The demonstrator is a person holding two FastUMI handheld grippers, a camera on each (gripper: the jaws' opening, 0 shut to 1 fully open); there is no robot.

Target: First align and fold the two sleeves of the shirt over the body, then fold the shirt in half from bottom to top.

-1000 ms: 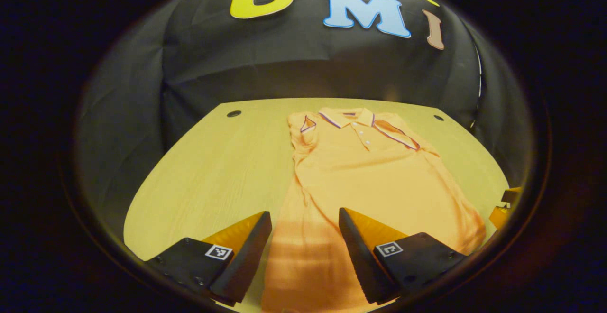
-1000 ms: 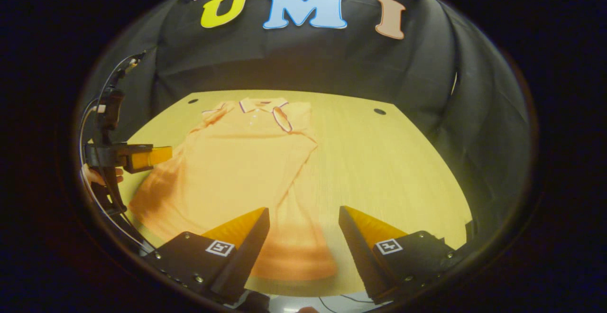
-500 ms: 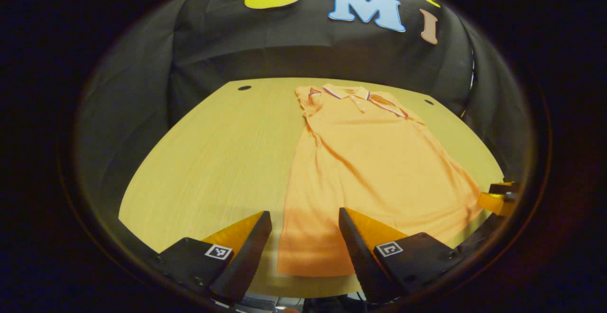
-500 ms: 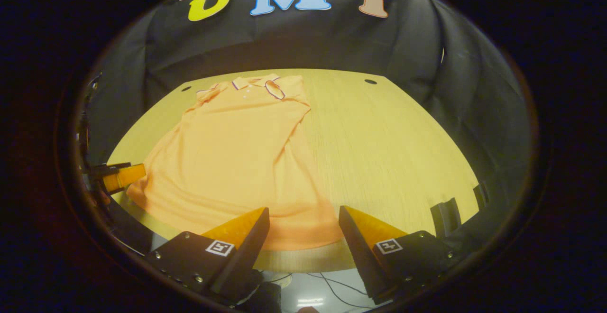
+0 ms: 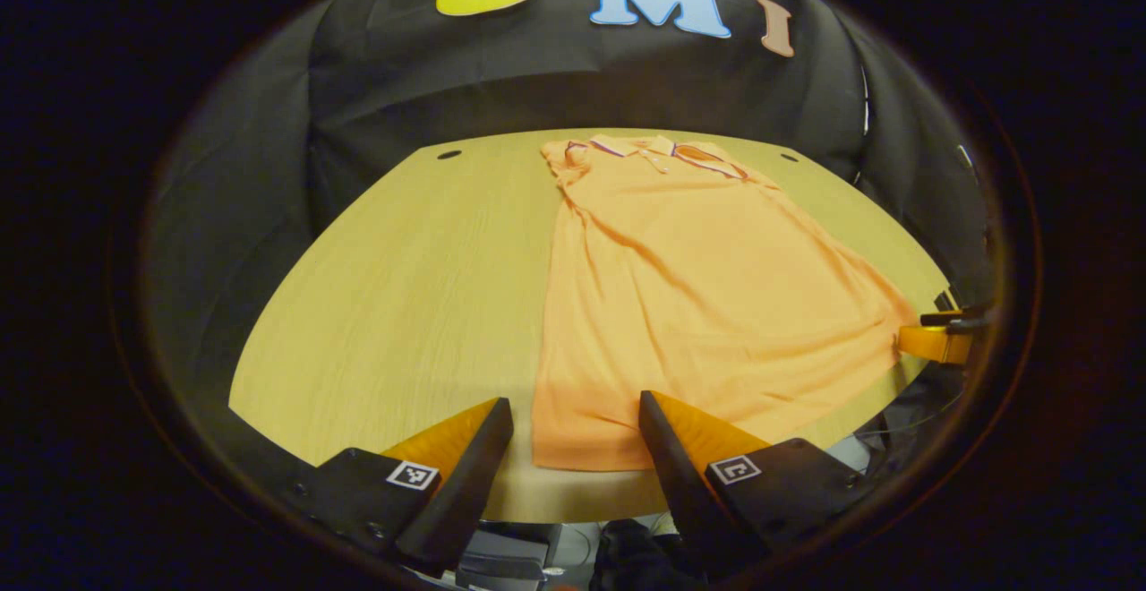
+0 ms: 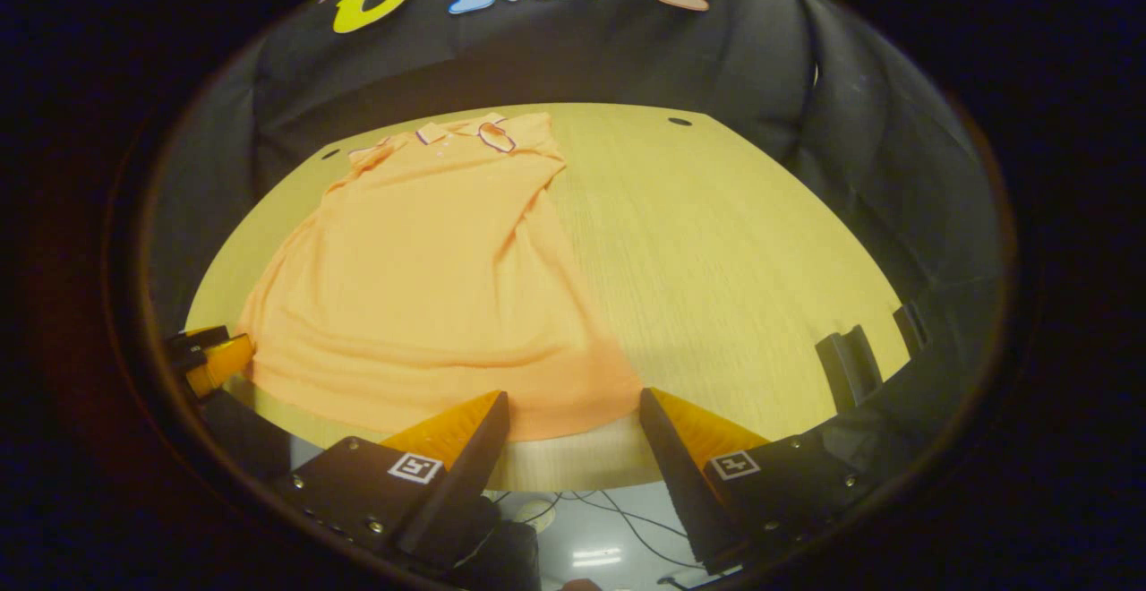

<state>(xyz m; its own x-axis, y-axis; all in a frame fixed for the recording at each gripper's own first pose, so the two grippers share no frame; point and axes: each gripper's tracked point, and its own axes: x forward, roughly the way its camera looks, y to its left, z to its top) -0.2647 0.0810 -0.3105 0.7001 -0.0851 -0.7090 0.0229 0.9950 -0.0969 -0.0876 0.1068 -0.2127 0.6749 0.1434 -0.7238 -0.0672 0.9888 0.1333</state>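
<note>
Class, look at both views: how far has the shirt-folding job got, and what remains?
Done: both sleeves lie folded over the shirt, which rests flat on the table. In hand: the left tongs and right tongs hang open near the hem corners, gripping nothing. Left: the bottom-to-top fold toward the collar.

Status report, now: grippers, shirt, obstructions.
Left gripper open, right gripper open, both at the hem. Shirt flat on table, sleeves folded in. Nothing obstructing.

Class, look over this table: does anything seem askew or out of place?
The shirt lies slightly askew on the table, its hem flared unevenly with diagonal creases. Nothing is spilled or damaged.
</note>
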